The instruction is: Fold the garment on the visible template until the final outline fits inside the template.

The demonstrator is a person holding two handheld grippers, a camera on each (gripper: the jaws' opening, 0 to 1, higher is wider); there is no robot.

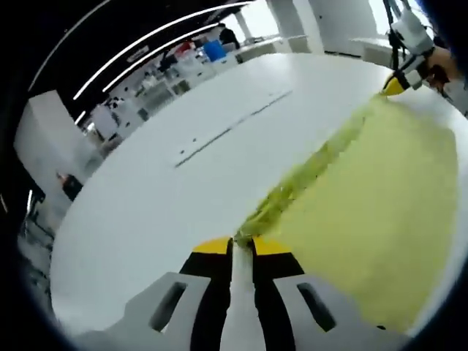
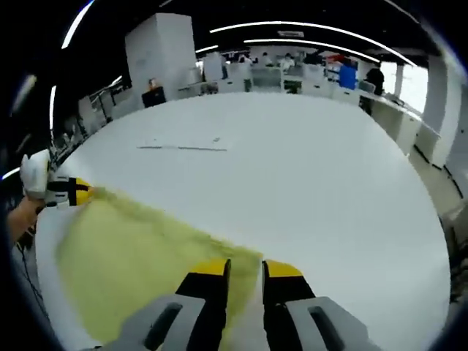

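A yellow-green garment (image 1: 365, 197) hangs stretched between my two grippers over the white table (image 1: 146, 197). In the left gripper view my left gripper (image 1: 243, 241) is shut on one corner of the cloth, and a bunched top edge runs from there to the right gripper (image 1: 398, 84), which pinches the far corner. In the right gripper view the garment (image 2: 139, 248) spreads to the left of my right gripper (image 2: 245, 269), which is shut on its near edge. The left gripper (image 2: 73, 191) holds the opposite corner there. Thin dark template lines (image 2: 183, 148) mark the table beyond the cloth.
The same thin lines (image 1: 234, 128) cross the table in the left gripper view. A person's hand (image 2: 18, 216) shows behind the left gripper. Desks, a white pillar (image 2: 161, 55) and office clutter (image 1: 205, 55) stand past the table's far edge.
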